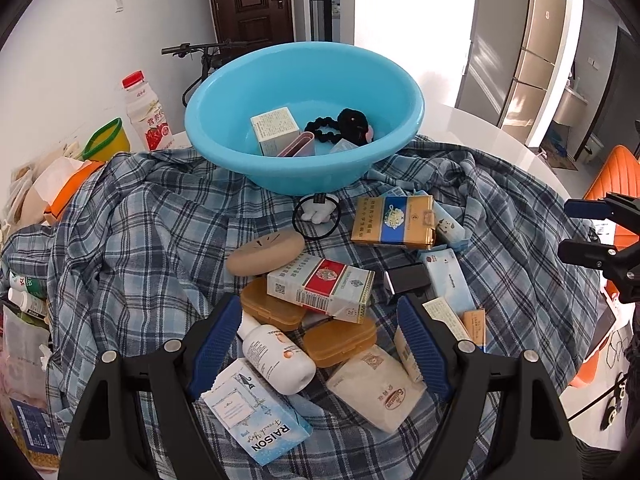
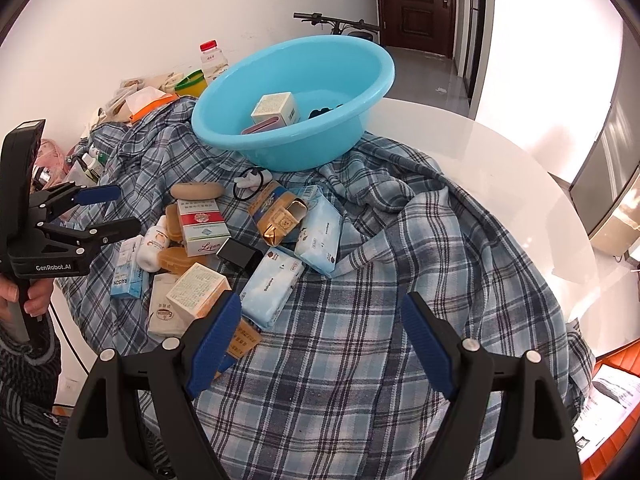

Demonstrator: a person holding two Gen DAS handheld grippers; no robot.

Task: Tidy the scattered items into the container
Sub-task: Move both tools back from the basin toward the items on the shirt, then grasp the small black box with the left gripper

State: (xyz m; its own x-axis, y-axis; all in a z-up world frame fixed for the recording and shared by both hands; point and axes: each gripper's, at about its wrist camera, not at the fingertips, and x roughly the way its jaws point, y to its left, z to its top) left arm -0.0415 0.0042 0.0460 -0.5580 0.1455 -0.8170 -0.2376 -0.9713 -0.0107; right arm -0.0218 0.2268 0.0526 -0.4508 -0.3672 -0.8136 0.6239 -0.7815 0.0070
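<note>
A blue basin (image 1: 304, 92) (image 2: 296, 92) stands on a plaid cloth (image 1: 140, 220) and holds a white box (image 1: 274, 128), a black hair tie (image 1: 344, 124) and a pink case. Scattered items lie in front of it: a red-and-white carton (image 1: 324, 286), a gold-and-blue carton (image 1: 394, 220), a white bottle (image 1: 276, 354), amber cases (image 1: 340, 340), a tan oval case (image 1: 264, 256), tissue packs (image 2: 272, 288). My left gripper (image 1: 320, 344) is open above the bottle and cases. My right gripper (image 2: 320, 340) is open over bare cloth, empty.
A red-capped drink bottle (image 1: 146, 114), a yellow-green cup (image 1: 106, 142) and bags (image 1: 40, 188) stand at the left by the wall. The white round table (image 2: 500, 184) shows bare at the right. An orange chair (image 1: 616, 184) stands beyond its edge.
</note>
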